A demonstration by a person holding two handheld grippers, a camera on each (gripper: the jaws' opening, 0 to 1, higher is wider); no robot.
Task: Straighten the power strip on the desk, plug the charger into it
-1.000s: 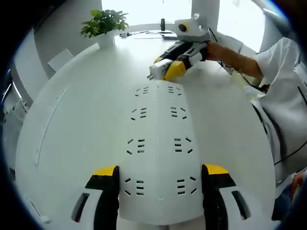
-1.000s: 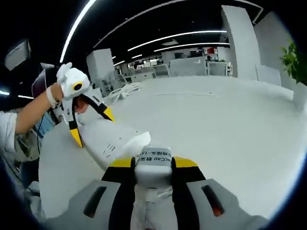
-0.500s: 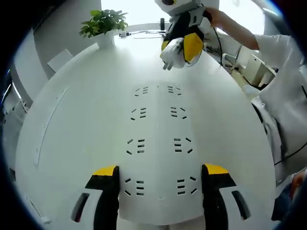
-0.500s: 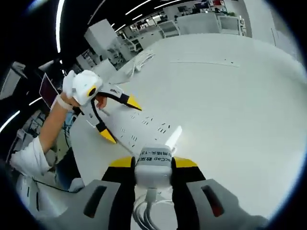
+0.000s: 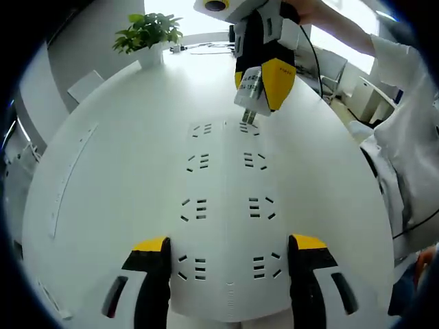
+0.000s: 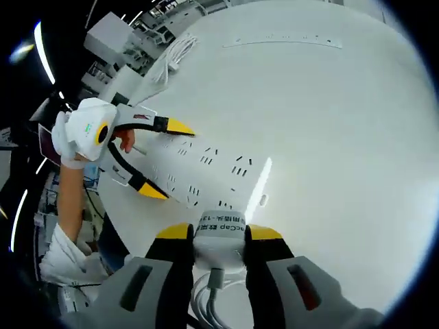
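The right gripper point(image 5: 264, 68), pinching the white charger point(image 6: 219, 236) at top centre of the left gripper view, hangs over the far sockets of the power strip point(image 5: 226, 205), which the left gripper point(image 5: 230, 257) clamps at bottom centre; next, seat the prongs.

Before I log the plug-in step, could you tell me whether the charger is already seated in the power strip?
No: the charger, held by the right hand-held gripper, hangs above the power strip with its prongs exposed.

White power strip point(image 5: 226, 205) with dark slots on a white desk point(image 5: 103, 178); white charger point(image 6: 220, 236); grippers black with yellow tips.
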